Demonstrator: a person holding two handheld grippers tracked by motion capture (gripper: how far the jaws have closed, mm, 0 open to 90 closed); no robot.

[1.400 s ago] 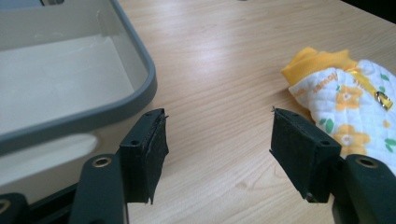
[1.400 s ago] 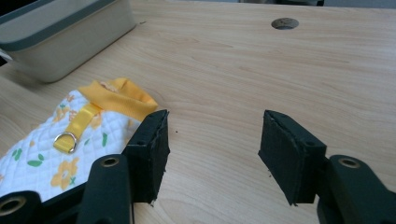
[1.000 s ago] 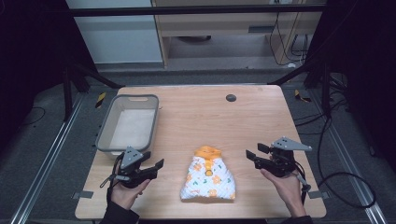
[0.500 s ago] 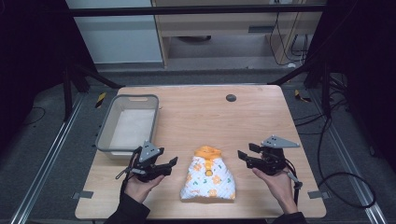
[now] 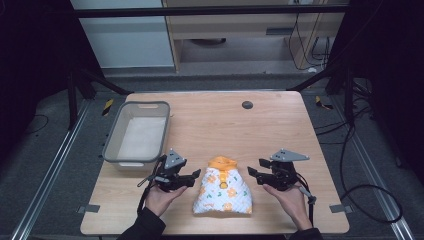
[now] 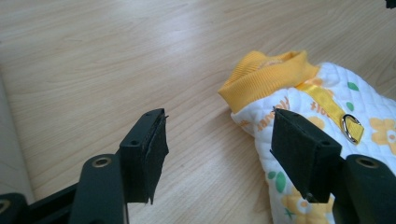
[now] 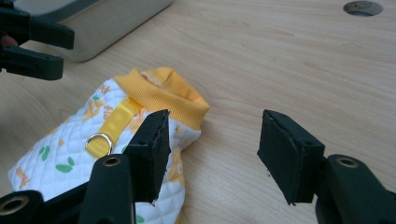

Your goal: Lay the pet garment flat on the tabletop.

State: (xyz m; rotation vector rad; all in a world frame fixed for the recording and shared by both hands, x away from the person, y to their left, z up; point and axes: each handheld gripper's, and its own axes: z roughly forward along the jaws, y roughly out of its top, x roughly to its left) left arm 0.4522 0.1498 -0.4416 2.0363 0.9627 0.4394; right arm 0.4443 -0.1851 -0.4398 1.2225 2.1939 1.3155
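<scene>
A small quilted white pet garment (image 5: pixel 223 191) with orange flowers, an orange ribbed collar (image 6: pixel 266 78) and a yellow strap with a metal ring (image 7: pixel 99 139) lies flat on the wooden table (image 5: pixel 215 120) near its front edge. My left gripper (image 5: pixel 195 175) is open just left of the garment, its jaws pointing at the collar side. My right gripper (image 5: pixel 253 171) is open just right of it, jaws pointing left. In the left gripper view the gripper (image 6: pixel 219 140) holds nothing; in the right gripper view the gripper (image 7: pixel 212 140) is likewise empty.
A grey plastic bin (image 5: pixel 137 132) stands at the table's left side, close behind my left gripper; its wall (image 7: pixel 107 28) appears in the right gripper view. A round dark hole (image 5: pixel 247 104) marks the far table. Metal rails run along both sides.
Both grippers have moved inward toward the garment, the left one rightward and the right one leftward. The garment has not moved.
</scene>
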